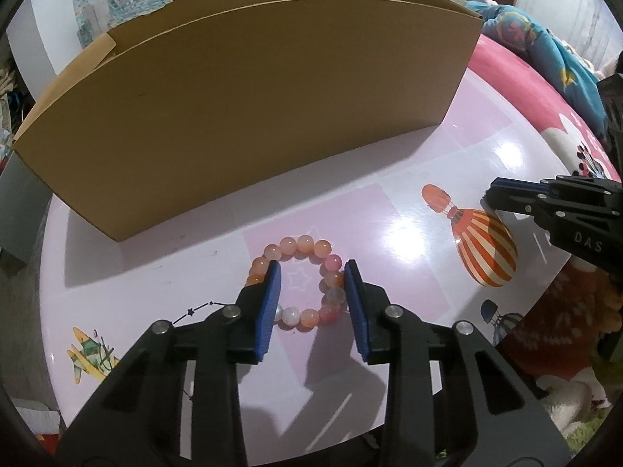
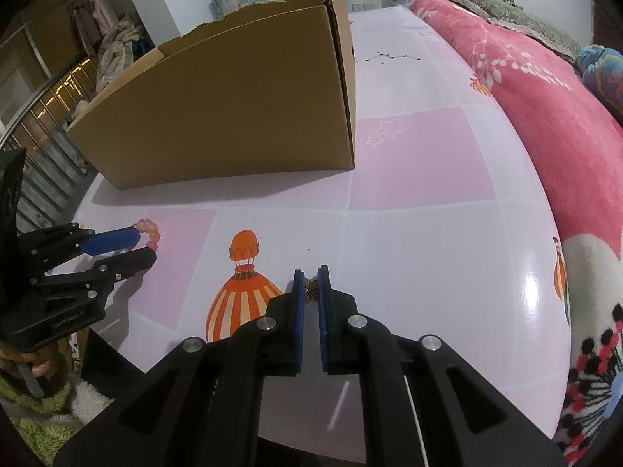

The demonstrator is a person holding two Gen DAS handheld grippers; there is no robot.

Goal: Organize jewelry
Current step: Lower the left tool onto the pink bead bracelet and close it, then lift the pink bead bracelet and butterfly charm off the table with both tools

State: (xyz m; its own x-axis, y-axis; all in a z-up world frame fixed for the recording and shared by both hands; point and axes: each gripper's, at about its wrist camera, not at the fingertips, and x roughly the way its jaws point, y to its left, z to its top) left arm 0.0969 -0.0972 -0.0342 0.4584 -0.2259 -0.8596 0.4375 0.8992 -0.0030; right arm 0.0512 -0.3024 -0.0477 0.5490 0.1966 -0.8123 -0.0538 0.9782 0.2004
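Left wrist view: the left tongs (image 1: 312, 268) reach down over a bracelet of round pink and orange beads (image 1: 298, 284) lying flat on the glossy pink-and-white checked bench (image 1: 420, 284). The left blue ribbed pad (image 1: 268, 307) covers the ring's left beads; the right blue pad sits just beside the right beads. Whether the pads actually press on the beads cannot be told. Behind the bracelet stands an open brown cardboard box (image 1: 249, 109), apart from it. A printed orange-striped hot-air balloon (image 1: 486, 249) marks the bench to the right, and a printed yellow aeroplane (image 1: 91, 354) marks it at lower left.

Right wrist view: the right tongs (image 2: 310, 280) are clamped on a small dark bronze-coloured ornament (image 2: 310, 292), pinched between the blue pads near their tips, low over the bench surface. The left tongs appear at the left edge with the beaded ring at their tips. A pink floral blanket (image 2: 545, 116) lies along the bench's right side.
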